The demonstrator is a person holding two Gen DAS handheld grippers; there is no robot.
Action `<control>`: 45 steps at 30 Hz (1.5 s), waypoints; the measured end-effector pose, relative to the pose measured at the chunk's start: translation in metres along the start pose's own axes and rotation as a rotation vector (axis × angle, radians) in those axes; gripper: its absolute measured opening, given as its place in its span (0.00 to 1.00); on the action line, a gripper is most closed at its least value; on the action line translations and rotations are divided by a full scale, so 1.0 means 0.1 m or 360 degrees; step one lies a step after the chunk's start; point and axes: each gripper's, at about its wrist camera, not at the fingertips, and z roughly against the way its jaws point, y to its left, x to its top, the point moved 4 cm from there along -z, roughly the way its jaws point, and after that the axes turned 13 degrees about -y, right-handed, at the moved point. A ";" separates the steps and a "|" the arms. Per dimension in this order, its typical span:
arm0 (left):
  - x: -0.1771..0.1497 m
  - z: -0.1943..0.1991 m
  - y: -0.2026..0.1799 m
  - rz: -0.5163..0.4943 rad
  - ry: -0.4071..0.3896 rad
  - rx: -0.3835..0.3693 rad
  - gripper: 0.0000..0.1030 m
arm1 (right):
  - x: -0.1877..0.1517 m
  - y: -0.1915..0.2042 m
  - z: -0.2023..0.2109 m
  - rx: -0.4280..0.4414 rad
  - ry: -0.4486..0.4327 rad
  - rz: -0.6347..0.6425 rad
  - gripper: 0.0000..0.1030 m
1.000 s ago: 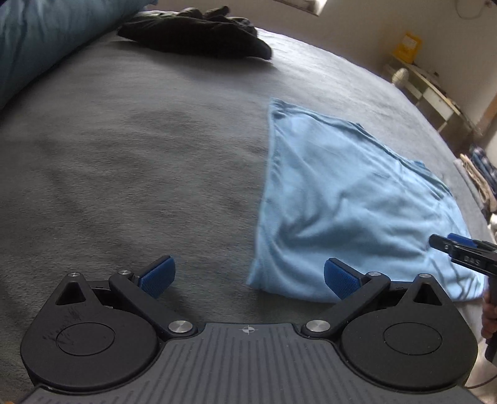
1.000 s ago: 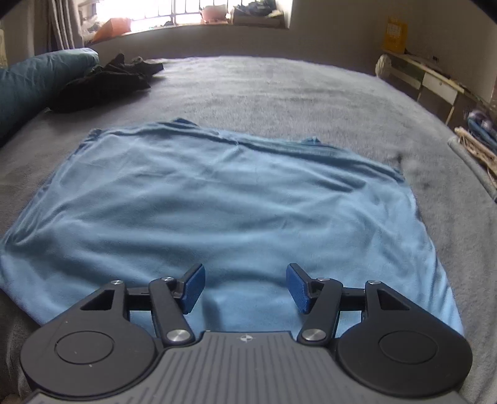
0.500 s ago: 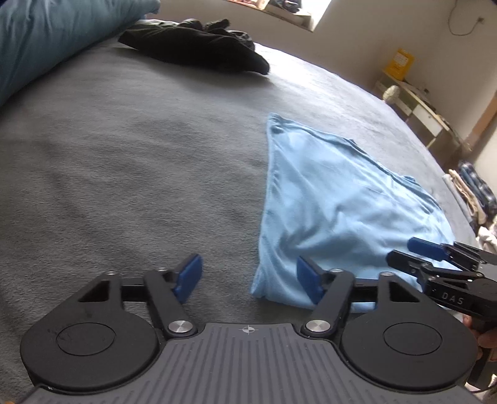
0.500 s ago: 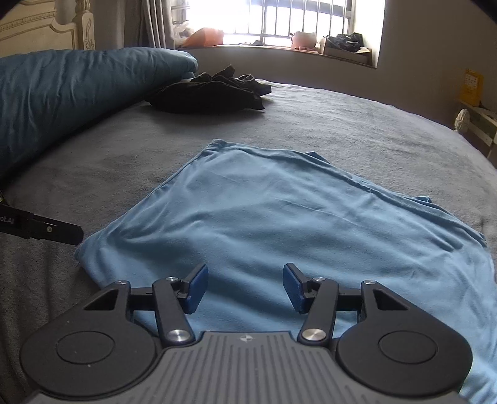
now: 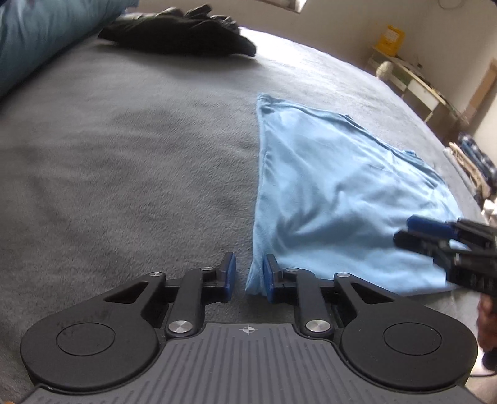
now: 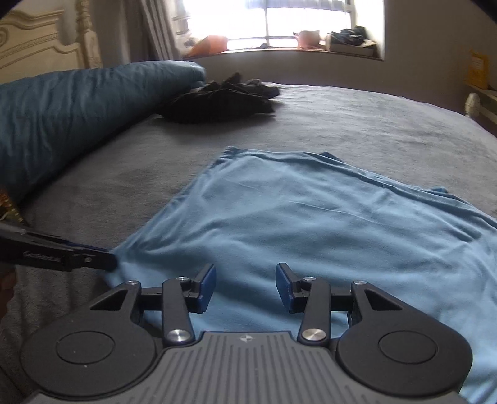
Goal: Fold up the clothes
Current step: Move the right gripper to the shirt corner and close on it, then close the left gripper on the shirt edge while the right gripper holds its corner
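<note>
Blue shirt (image 5: 335,199) flat on the bed (image 5: 124,161), its near corner between the left claw (image 5: 248,276), closing but not yet pinching, right claw (image 6: 245,284) closing, open over the shirt's near edge, window (image 6: 298,21) only in the right view.

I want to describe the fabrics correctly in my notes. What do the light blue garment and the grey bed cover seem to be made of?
The light blue garment looks like thin, matte knit, perhaps cotton jersey: it lies limp with soft shallow wrinkles and stitched hems. The grey bed cover looks like a thicker, fuzzy fleece or plush: its nap shows darker and lighter brushed patches. The exact fibre cannot be told.
</note>
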 end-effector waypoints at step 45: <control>0.68 -0.99 0.23 0.1041 0.0125 -0.0387 0.43 | 0.30 -0.05 -0.10 0.0122 -0.0246 -0.0499 0.06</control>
